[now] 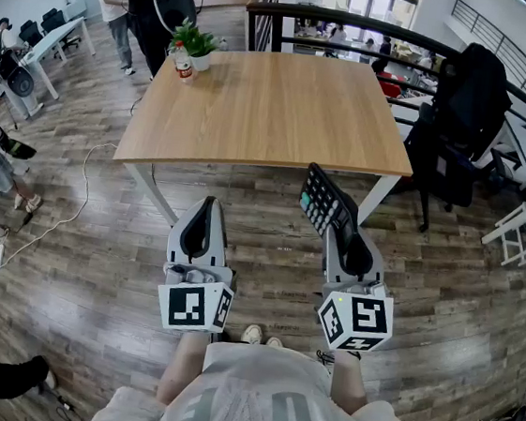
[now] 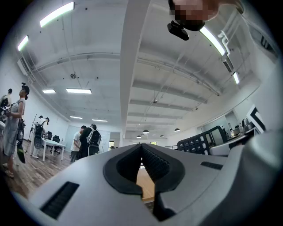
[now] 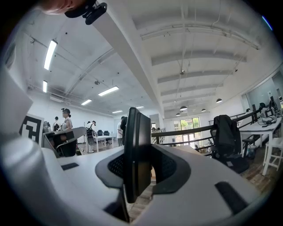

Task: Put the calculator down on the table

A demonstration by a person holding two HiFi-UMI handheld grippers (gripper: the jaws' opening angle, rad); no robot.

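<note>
The black calculator [image 1: 324, 200] stands on edge between the jaws of my right gripper [image 1: 341, 223], which is shut on it. It hangs over the floor just short of the near right edge of the wooden table [image 1: 265, 111]. In the right gripper view the calculator [image 3: 135, 154] is an upright dark slab clamped between the pads of the right gripper [image 3: 138, 152]. My left gripper [image 1: 210, 203] is held beside it on the left, also short of the table, shut with nothing in it. In the left gripper view its jaws [image 2: 142, 149] meet, and the calculator [image 2: 201, 142] shows at the right.
A potted plant [image 1: 198, 48] and a bottle [image 1: 184, 62] stand on the table's far left corner. A black chair with a jacket [image 1: 464, 119] is right of the table, a dark railing [image 1: 360, 22] behind it. People [image 1: 136, 2] stand far left; a cable [image 1: 66, 215] lies on the floor.
</note>
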